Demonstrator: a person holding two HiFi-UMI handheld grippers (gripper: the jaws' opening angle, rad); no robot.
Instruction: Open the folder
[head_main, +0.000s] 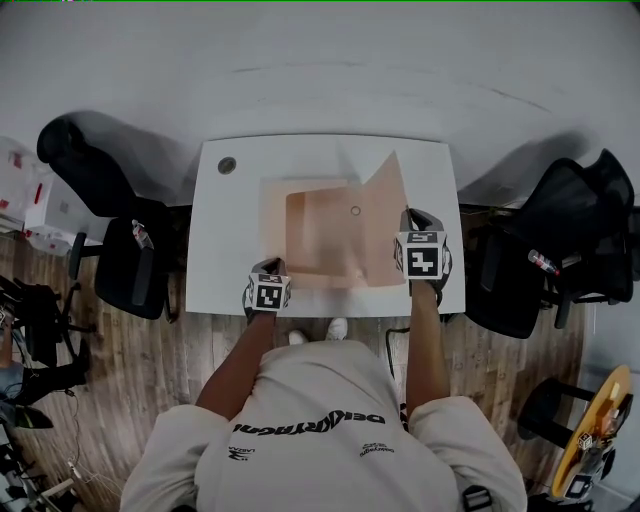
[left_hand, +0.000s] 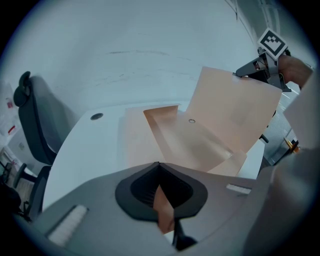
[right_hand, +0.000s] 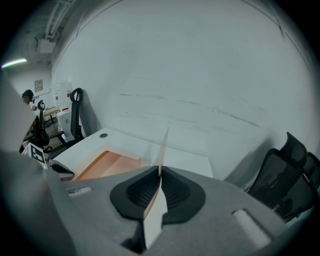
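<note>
We are working 2 grippers on the white table (head_main: 225, 250): our left gripper (head_main: 270, 272) is clamping shut on the near left edge of the tan folder (head_main: 325, 245) lying mid-table, while our right gripper (head_main: 412, 228) is pinching the front cover (head_main: 382, 215), tilting it up.

Peach folder (head_main: 325, 240), white table (head_main: 225, 240), black chairs (head_main: 130, 265), brown wood-grain floor (head_main: 150, 380)
</note>
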